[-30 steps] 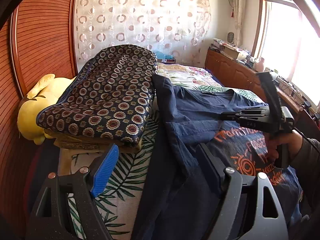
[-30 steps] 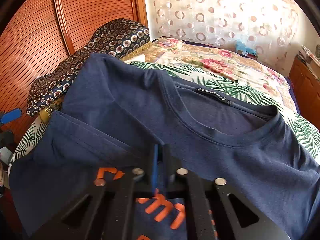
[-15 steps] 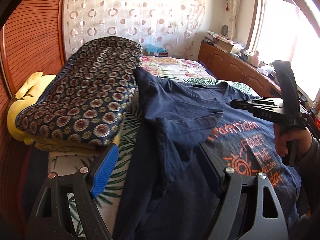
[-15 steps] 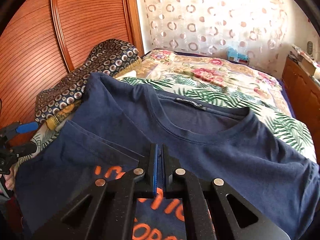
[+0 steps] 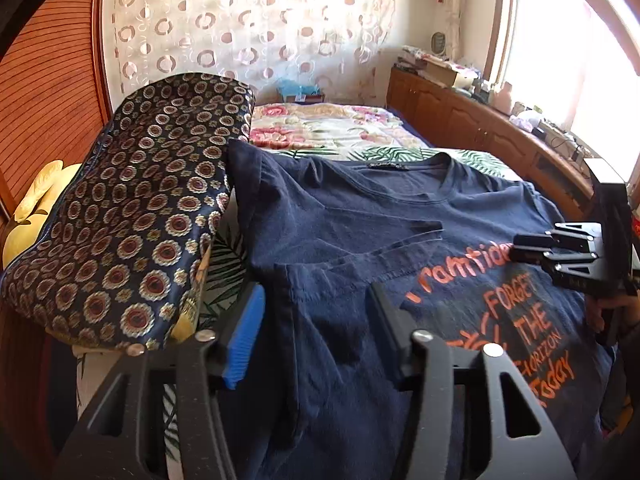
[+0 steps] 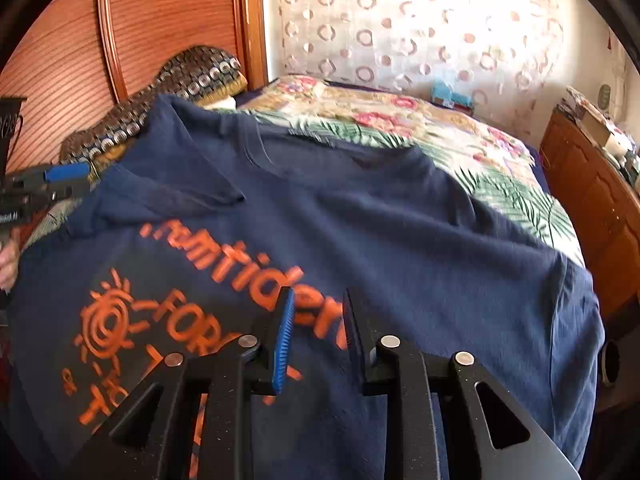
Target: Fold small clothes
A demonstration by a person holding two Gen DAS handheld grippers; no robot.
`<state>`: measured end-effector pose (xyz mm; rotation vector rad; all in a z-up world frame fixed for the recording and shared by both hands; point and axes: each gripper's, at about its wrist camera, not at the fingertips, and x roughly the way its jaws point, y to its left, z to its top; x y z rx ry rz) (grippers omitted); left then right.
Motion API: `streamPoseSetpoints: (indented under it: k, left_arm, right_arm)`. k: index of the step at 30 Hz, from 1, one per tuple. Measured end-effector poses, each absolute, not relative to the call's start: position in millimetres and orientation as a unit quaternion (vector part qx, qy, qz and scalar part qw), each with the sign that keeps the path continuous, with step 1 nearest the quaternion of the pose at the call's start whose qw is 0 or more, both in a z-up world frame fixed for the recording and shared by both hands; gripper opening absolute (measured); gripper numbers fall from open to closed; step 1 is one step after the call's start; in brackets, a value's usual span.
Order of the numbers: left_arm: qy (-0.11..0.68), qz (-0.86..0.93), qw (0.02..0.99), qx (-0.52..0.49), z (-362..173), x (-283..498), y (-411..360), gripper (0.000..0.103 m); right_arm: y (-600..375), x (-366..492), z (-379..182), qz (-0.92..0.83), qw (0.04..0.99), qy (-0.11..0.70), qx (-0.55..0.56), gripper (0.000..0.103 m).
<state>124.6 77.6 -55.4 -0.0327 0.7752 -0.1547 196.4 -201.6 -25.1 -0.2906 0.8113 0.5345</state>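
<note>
The navy T-shirt (image 6: 360,216) lies spread on the bed (image 6: 460,136), left sleeve folded inward, and with the right hand-held gripper (image 6: 318,320) opening empty above the print and the left hand-held gripper (image 5: 316,320) closing around loose cloth, that fold may spring back.

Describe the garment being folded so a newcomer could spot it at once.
Start at the bed with its floral and palm-leaf cover. Spread across its near end lies the navy T-shirt, beside a dark circle-patterned cushion. It alone is plain navy with orange lettering and an orange sun print.
</note>
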Motion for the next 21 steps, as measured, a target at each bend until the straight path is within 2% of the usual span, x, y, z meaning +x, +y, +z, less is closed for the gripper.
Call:
streamPoseSetpoints:
  k: [3, 5, 8, 10, 13, 21]
  left_arm:
    - [0.384, -0.065, 0.921, -0.009, -58, 134, 78, 0.051]
    - [0.39, -0.062, 0.918, -0.011, -60, 140, 80, 0.051]
    - [0.394, -0.062, 0.917, -0.011, -62, 144, 81, 0.05]
    - [0.393, -0.064, 0.917, -0.008, -62, 145, 80, 0.045]
    - [0.397, -0.064, 0.916, -0.011, -63, 148, 81, 0.039]
    - [0.407, -0.065, 0.911, -0.02, -69, 149, 84, 0.039]
  right_arm:
    - [-200, 197, -21, 0.258, 0.877, 0.383, -0.132, 0.04]
    - [-200, 196, -21, 0.257, 0.878, 0.383, -0.133, 0.041]
    - [-197, 193, -23, 0.265, 0.875, 0.382, -0.138, 0.051]
    - [-197, 191, -23, 0.259, 0.876, 0.38, -0.145, 0.054]
    - [-201, 196, -24, 0.259, 0.876, 0.383, -0.137, 0.058]
    - [-200, 200, -26, 0.258, 0.876, 0.383, -0.138, 0.059]
